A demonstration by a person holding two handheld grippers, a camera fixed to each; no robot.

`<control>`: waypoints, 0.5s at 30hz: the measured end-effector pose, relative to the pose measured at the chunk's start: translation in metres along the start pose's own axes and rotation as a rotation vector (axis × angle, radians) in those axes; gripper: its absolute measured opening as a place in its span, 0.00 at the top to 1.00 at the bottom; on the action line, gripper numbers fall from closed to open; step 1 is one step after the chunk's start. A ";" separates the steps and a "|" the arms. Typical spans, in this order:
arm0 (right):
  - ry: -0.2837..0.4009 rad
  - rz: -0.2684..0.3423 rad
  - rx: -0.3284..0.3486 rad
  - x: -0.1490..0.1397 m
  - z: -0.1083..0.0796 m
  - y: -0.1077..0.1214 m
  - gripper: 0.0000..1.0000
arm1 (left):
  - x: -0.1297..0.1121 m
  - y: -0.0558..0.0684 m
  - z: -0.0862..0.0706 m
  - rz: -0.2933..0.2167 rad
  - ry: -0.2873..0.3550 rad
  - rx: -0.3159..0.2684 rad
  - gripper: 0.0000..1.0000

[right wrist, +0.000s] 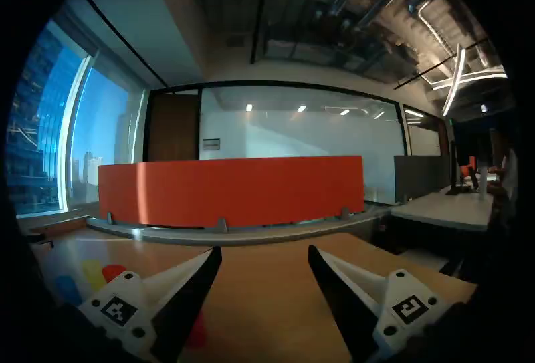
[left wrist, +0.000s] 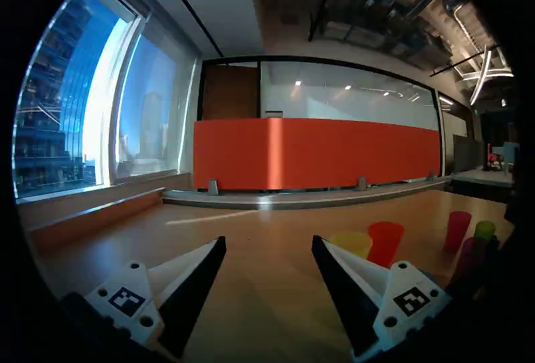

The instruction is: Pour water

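On the wooden table, yellow cup, orange cup, pink cup, green cup; left claw, right claw apart.

A wooden desk carries upright plastic cups. In the left gripper view, a yellow cup stands just left of the orange cup. A pink cup and a green cup stand farther to its right.
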State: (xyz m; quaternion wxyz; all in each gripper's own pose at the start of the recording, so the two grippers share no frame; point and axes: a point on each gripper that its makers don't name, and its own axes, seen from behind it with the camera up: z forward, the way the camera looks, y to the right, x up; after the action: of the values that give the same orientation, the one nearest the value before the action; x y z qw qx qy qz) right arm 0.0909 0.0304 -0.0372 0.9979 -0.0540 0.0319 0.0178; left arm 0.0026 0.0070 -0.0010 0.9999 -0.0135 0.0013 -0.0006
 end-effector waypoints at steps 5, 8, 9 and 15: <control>0.002 -0.003 0.003 0.000 0.001 0.000 0.01 | 0.000 0.003 0.000 0.000 -0.001 -0.010 0.05; 0.005 -0.009 0.009 0.001 0.001 -0.001 0.01 | -0.001 0.004 0.001 0.000 -0.002 -0.016 0.05; 0.006 -0.011 0.012 0.001 0.002 -0.001 0.01 | -0.001 0.004 0.001 0.000 -0.002 -0.017 0.04; 0.024 -0.039 0.035 0.004 0.002 -0.008 0.01 | -0.001 0.004 0.000 0.001 -0.002 -0.017 0.04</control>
State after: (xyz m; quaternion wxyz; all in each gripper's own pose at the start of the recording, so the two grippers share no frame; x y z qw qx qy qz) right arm 0.0956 0.0231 -0.0342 0.9984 -0.0375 0.0431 -0.0028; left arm 0.0017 0.0107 -0.0009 0.9998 -0.0218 0.0004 -0.0001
